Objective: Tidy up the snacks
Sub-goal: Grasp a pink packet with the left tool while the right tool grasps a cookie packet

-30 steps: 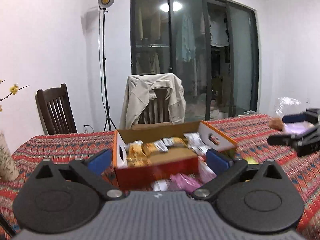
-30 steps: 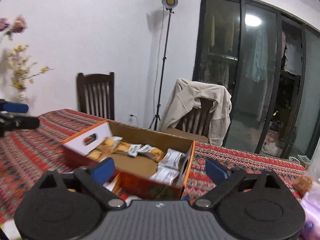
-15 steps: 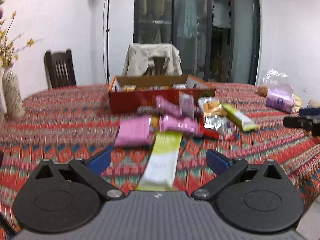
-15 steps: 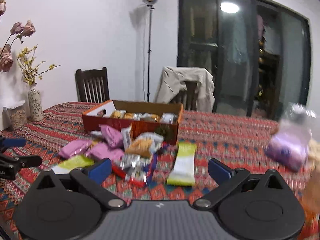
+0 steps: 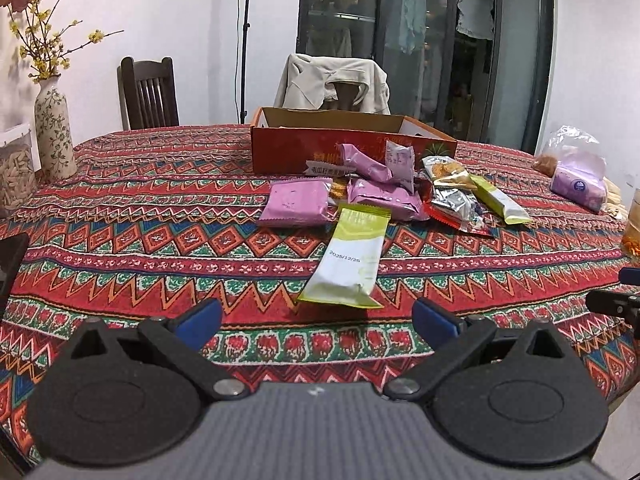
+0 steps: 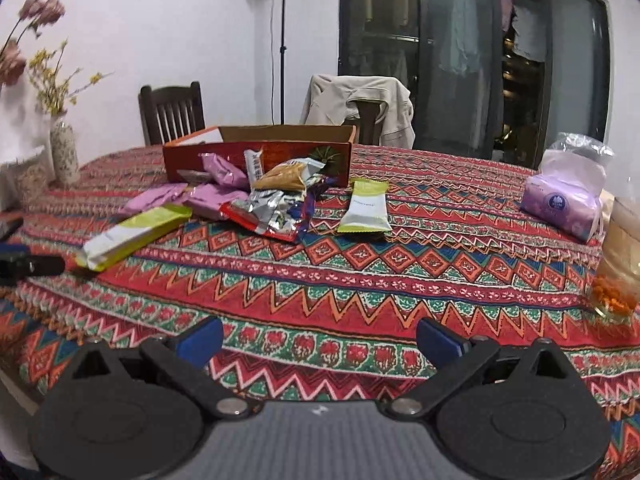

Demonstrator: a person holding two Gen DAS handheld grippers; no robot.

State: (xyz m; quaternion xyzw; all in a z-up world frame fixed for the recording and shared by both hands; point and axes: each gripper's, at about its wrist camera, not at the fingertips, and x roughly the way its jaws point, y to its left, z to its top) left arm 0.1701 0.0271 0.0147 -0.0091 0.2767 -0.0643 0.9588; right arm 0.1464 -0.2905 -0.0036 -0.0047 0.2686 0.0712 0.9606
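Both the left hand-held gripper [image 5: 316,316] and right hand-held gripper [image 6: 319,338] hang spread wide and empty above the worktop [image 5: 160,216]. The green snack bar [image 5: 347,258] lies at twelve o'clock just ahead of the left one, apart from the box [image 5: 352,148] beyond. A clean pick probably means straddling its narrow width, pinching mid-length so it stays level.

Both hand-held grippers have pulled back from the box. A second ago the left hand-held gripper [image 5: 316,318] sat right at the box [image 5: 352,148], looking down on the packets inside; now the box stands well off across the worktop [image 5: 160,216], its inside hidden. A green packet [image 5: 348,256] now lies just ahead of its open fingers, with the pink packets [image 5: 298,202] beyond. The right hand-held gripper [image 6: 318,338] has backed away too (fingers spread as before), bringing a loose snack pile [image 6: 276,200] and a tissue pack [image 6: 564,204] into its view.
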